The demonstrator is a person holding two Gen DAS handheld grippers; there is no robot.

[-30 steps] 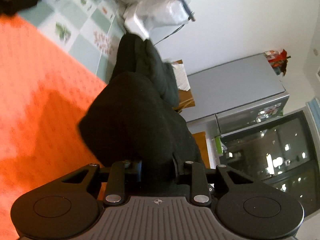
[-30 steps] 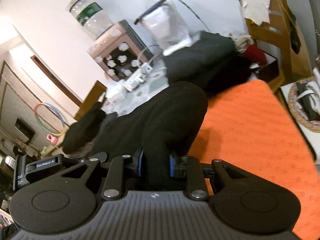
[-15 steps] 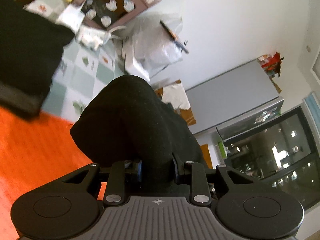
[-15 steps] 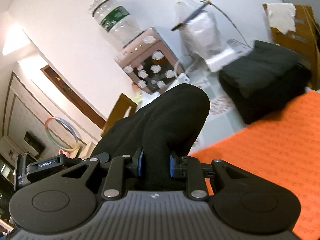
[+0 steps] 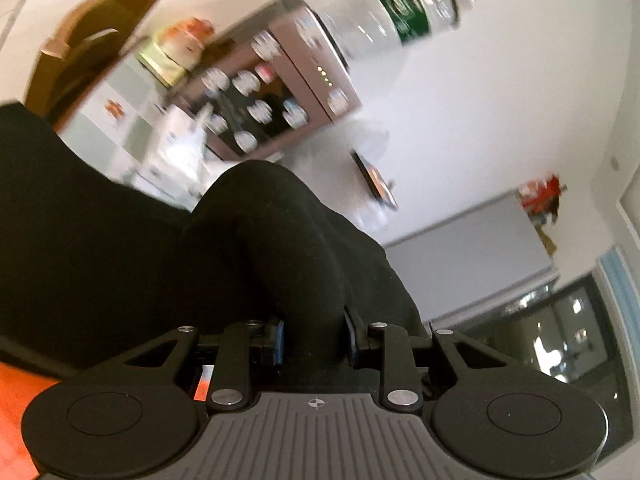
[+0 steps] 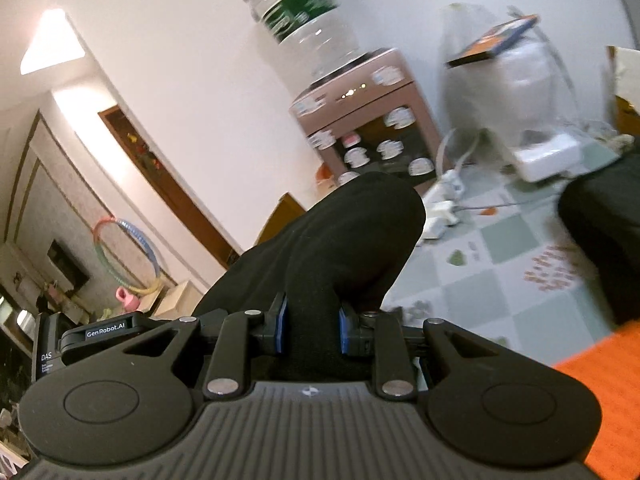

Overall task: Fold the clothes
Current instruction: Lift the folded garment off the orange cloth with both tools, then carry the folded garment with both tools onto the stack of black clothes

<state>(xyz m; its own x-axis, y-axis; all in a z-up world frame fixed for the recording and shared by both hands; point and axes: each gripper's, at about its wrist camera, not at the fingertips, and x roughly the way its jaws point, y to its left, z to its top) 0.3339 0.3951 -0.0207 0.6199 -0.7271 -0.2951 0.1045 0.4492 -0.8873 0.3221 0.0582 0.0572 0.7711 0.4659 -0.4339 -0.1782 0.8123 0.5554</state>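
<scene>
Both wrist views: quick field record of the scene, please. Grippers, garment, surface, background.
left hand-held gripper: shut on black garment
right hand-held gripper: shut on black garment
black garment: bunched, rising in a hump ahead of both grippers
second dark pile: lying on the checked cloth, right edge of right view
orange mat: lower right of right view
checked tablecloth: beyond the mat
water dispenser: against wall, bottle on top
image quality: motion blur in both views
</scene>
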